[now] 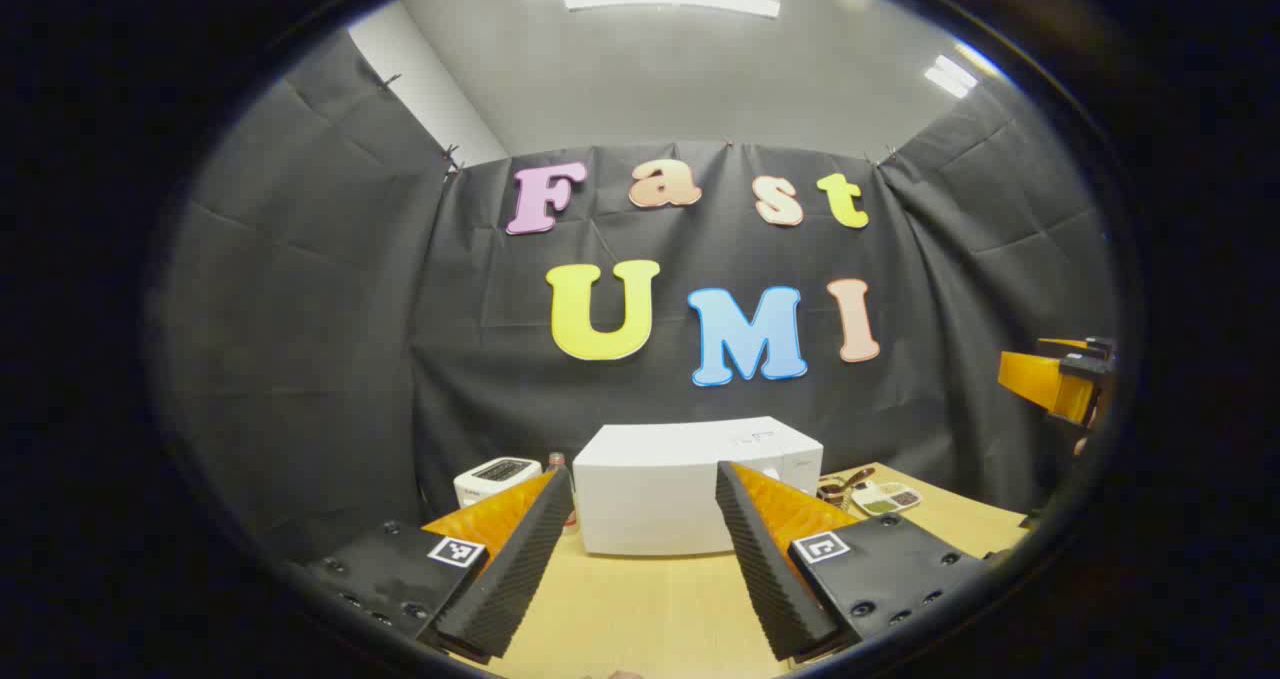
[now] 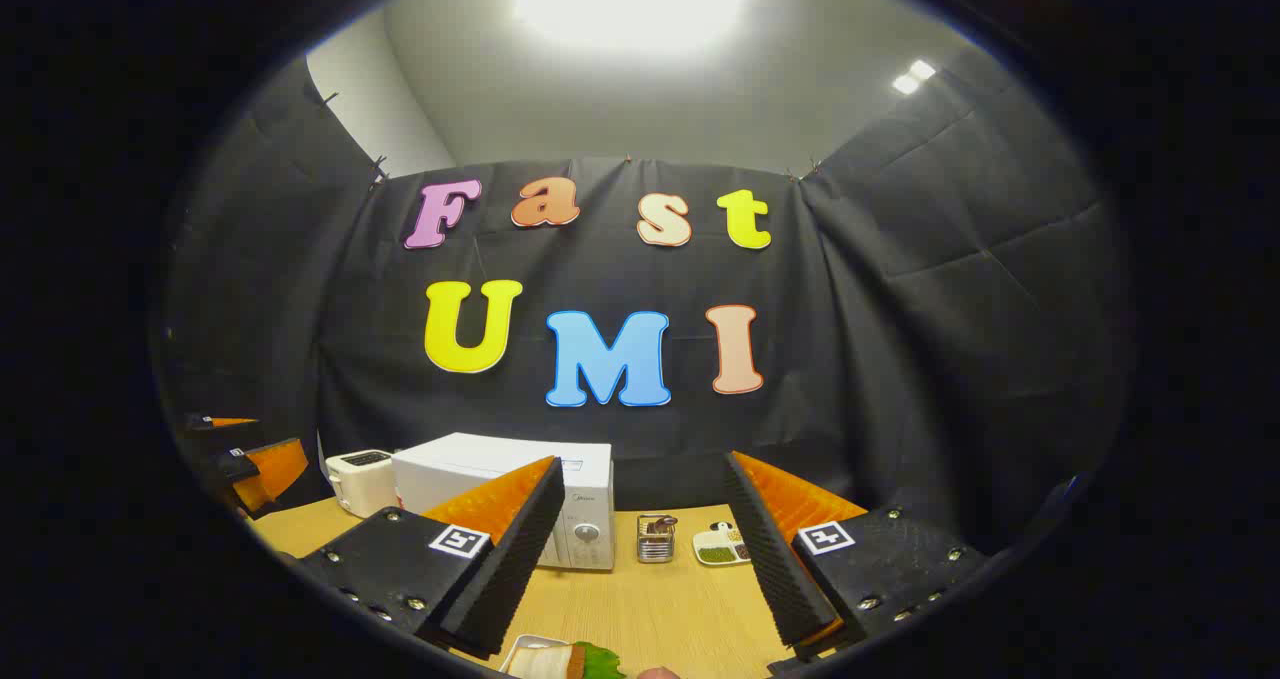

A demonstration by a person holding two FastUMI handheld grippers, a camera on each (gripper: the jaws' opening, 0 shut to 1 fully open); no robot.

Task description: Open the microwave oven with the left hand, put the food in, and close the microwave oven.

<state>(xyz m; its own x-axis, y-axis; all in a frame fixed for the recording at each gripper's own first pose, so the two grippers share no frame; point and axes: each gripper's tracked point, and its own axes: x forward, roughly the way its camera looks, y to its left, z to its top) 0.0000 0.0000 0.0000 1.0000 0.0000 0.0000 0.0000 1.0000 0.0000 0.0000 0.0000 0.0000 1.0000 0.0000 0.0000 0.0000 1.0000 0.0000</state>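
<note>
Microwave oven (image 1: pixel 697 487) stood shut at the back of the tabletop (image 1: pixel 640 609), a toaster (image 1: pixel 497 478) just beside it. The left claw (image 1: pixel 645 559) hung spread and empty, well short of the door — it would do best to go in level toward the door's edge, away from the control knob (image 2: pixel 586 533). The right claw (image 2: pixel 640 559), also spread, hovered above the food (image 2: pixel 560 661) on its white plate (image 2: pixel 528 647). A small mark sat above the knob — too blurred to read.
</note>
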